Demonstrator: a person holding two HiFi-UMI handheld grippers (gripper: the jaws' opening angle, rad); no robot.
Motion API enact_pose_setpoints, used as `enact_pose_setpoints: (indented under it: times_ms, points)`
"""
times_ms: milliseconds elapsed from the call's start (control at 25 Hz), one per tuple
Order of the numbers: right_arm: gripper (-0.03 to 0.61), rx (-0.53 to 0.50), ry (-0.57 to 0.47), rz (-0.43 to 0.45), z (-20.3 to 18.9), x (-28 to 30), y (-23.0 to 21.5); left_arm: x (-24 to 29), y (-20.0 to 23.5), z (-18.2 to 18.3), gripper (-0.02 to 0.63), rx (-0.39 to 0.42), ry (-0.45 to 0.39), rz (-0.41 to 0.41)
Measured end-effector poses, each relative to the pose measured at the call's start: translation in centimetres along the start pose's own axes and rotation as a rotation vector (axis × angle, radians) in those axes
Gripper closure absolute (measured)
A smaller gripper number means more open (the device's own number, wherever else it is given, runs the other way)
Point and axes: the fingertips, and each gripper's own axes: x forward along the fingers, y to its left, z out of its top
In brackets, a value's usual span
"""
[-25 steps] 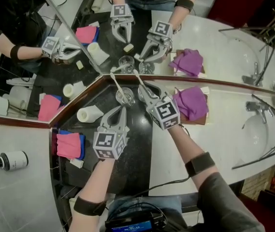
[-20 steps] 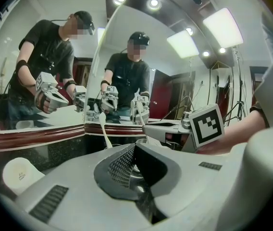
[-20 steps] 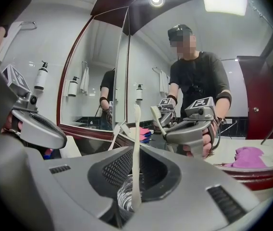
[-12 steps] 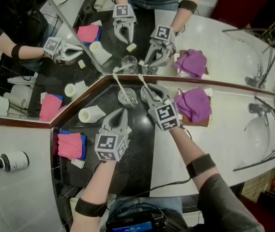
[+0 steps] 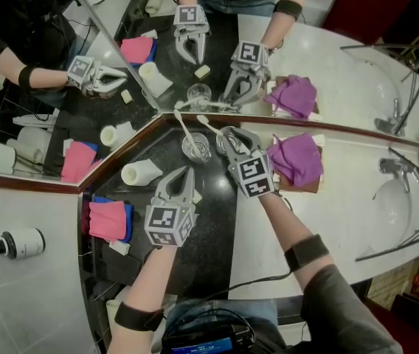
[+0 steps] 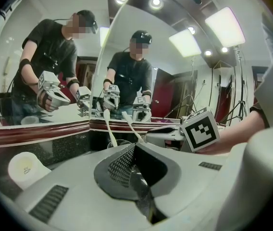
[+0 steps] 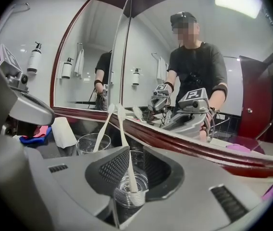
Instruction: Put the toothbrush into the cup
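1 toothbrush stands in the cup as the right gripper is opening its jaws around it. Left gripper is closed tight, empty.

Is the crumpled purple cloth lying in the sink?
No, the crumpled purple cloth lies on the white counter, apart from the white sink.

Your head camera looks steeply down on the black counter and the corner mirror. Each gripper camera rides low, close behind its own jaws, facing that mirror. All three views share the leaning toothbrush in the glass cup.
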Motion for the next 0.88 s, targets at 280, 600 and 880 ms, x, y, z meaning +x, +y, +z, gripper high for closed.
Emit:
enact_pose_setpoints:
  times_ms: [280,600,880]
  points:
    - [0.472,0.02,-0.023,-0.008,1.3,-1.8,0.0,-0.9,-0.5,0.6,0.612,0.006,-0.01,0.006]
    - [0.506,0.047,-0.029,0.011,3.5,-8.9,1.1,-4.9,-2.7,2.6,0.612,0.021,-0.025,0.011]
    - [0.561,0.085,-0.055,-0.036,4.2,-18.3,1.1,-9.5,-5.1,3.0,0.612,0.015,-0.04,0.022]
